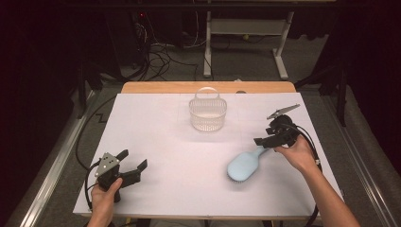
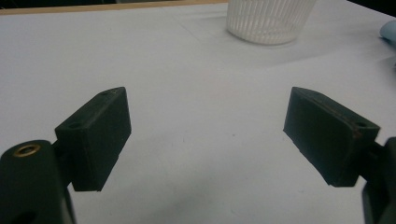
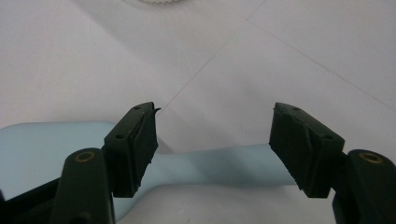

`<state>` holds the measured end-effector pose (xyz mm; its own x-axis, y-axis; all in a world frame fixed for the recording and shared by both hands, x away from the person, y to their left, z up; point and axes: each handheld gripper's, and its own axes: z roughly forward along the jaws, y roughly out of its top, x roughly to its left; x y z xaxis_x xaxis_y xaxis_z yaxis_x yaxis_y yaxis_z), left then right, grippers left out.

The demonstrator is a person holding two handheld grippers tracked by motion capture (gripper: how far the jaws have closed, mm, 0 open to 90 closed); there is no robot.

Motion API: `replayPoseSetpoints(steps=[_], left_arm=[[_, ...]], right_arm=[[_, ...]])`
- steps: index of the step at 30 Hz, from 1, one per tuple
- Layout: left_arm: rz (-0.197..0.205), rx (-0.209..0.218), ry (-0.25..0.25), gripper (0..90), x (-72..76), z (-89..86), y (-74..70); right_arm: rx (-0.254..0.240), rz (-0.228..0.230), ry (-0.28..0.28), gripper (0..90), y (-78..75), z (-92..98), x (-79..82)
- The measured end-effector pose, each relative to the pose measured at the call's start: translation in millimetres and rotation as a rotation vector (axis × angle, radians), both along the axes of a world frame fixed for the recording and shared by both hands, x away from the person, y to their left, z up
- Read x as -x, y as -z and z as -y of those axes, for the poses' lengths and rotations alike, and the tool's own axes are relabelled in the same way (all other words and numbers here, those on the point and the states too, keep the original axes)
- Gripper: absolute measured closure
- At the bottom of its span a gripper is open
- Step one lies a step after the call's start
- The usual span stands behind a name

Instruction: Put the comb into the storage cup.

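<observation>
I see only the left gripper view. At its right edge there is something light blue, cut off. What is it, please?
Observer: A light blue hairbrush, lying flat on the white table cover.
Operator: Does the right gripper hold it?
Observer: No. The right gripper stands open over the brush handle; its pads do not press on it.
Operator: And the white basket, is something inside it?
Observer: Seen from above, the basket looks empty.
</observation>
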<state>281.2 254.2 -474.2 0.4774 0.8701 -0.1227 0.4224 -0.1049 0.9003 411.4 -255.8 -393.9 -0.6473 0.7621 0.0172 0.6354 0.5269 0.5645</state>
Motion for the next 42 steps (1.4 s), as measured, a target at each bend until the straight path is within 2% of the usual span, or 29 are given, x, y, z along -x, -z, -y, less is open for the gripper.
replayPoseSetpoints(steps=[4,10,11,12,20,26,30,37,42], left_arm=[[0.0,0.0,-0.001,15.7,0.0,-0.3,0.0],[0.0,-0.002,0.0,15.7,-0.1,0.3,0.0],[0.0,-0.002,0.0,15.7,-0.1,0.3,0.0],[0.0,-0.001,-0.002,15.7,-0.1,0.1,0.1],[-0.004,-0.004,-0.005,15.7,-0.3,-0.4,0.3],[-0.003,-0.005,-0.004,15.7,-0.3,0.0,0.2],[0.0,-0.003,-0.002,15.7,-0.1,0.1,0.1],[0.0,-0.005,-0.002,15.7,0.1,-0.1,0.0],[0.002,-0.004,-0.002,15.6,0.2,-0.4,-0.1]], right_arm=[[0.009,-0.029,0.013,35.8,5.2,0.7,-5.8],[0.034,-0.033,0.051,57.3,9.4,2.8,-12.2],[0.034,-0.033,0.051,57.3,9.4,2.8,-12.2],[0.042,-0.045,0.056,64.3,11.7,2.6,-14.6],[0.083,-0.099,0.099,78.6,20.7,1.7,-25.1],[0.088,-0.114,0.123,84.4,22.9,1.0,-27.0],[0.116,-0.117,0.13,87.6,23.1,-2.1,-28.8],[0.144,-0.131,0.129,88.8,24.0,-6.6,-27.6],[0.135,-0.137,0.127,88.8,23.3,-5.1,-22.4]])
